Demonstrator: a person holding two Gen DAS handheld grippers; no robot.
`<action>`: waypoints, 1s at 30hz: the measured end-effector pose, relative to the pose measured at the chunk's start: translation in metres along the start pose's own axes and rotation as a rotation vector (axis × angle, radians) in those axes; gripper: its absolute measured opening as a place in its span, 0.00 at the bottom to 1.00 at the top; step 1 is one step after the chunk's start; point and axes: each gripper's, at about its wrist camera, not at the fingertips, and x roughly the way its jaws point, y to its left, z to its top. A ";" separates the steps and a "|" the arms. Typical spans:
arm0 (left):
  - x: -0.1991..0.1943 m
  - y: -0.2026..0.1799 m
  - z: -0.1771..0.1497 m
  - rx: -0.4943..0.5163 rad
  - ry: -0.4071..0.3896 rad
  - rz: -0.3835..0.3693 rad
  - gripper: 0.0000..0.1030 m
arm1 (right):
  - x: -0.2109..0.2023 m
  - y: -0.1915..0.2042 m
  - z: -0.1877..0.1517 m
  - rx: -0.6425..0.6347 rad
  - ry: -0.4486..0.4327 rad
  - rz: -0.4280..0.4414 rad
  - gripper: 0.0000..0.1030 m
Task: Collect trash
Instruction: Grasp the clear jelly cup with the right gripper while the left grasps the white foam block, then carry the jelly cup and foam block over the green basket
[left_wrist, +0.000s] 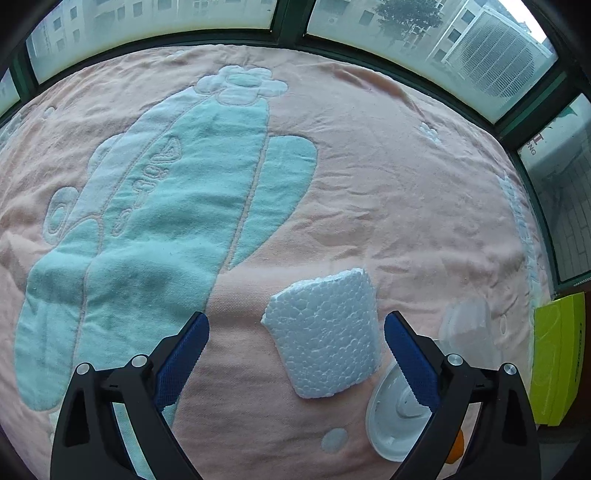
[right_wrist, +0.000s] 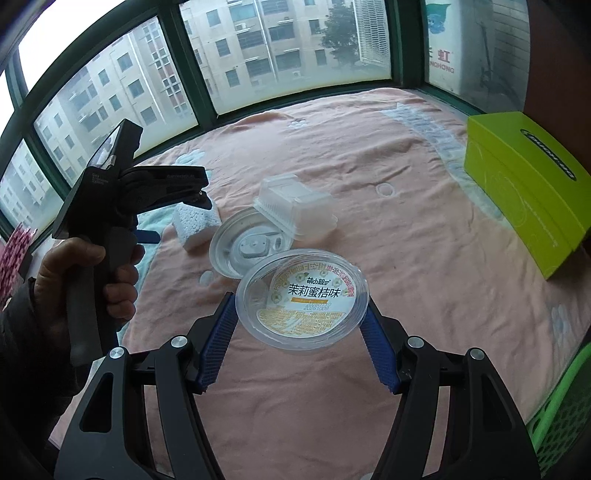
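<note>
A white styrofoam block (left_wrist: 325, 336) lies on the pink blanket (left_wrist: 369, 184) between the fingers of my open left gripper (left_wrist: 296, 334), which hovers over it. It also shows in the right wrist view (right_wrist: 194, 225). A white plastic lid (left_wrist: 395, 413) lies by the left gripper's right finger and shows in the right wrist view (right_wrist: 247, 247). My right gripper (right_wrist: 301, 319) is shut on a clear round cup with a yellow label (right_wrist: 303, 299). A clear plastic box (right_wrist: 295, 206) lies behind the lid.
A lime green box (right_wrist: 524, 188) sits at the blanket's right edge and shows in the left wrist view (left_wrist: 557, 354). A green basket (right_wrist: 565, 406) is at the lower right. Windows run along the far side. The left hand and gripper (right_wrist: 122, 206) are at left.
</note>
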 end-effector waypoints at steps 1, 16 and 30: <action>0.002 -0.001 0.000 0.001 0.003 0.002 0.90 | -0.001 -0.001 -0.001 0.005 0.001 -0.002 0.64; 0.001 -0.012 -0.001 0.025 -0.028 0.052 0.62 | -0.022 -0.018 -0.010 0.059 -0.024 -0.018 0.64; -0.089 -0.019 -0.044 0.160 -0.174 -0.024 0.62 | -0.064 -0.025 -0.033 0.077 -0.066 -0.044 0.64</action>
